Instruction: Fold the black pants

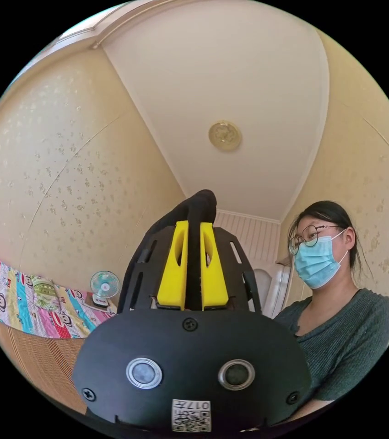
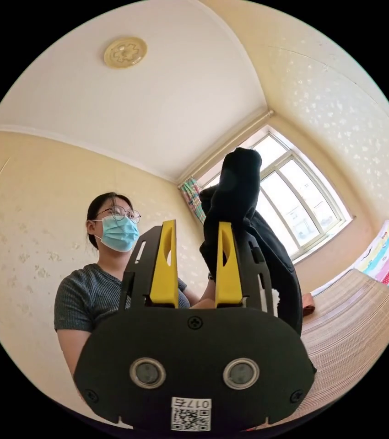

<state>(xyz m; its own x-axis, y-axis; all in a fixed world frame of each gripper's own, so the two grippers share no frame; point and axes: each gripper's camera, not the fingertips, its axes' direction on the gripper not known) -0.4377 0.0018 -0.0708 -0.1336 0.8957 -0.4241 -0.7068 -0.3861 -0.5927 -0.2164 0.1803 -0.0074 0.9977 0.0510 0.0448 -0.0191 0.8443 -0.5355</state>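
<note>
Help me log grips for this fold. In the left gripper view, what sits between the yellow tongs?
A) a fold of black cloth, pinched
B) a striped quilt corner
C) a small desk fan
A: the yellow left tongs close on a fold of the soft black fabric pants, which bulge above the tips.

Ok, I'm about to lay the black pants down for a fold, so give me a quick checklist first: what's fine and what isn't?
1. Left gripper clamped on the black pants: ok, cloth pinched between both yellow jaws.
2. Right gripper clamped too: not ok, jaws apart, cloth draped over one jaw only.
3. Pants lifted: ok, bunched above both grippers.
4. Woven mat bare for laying down: ok in its visible part.
5. Pants hanging flat and untwisted: cannot tell.
</note>
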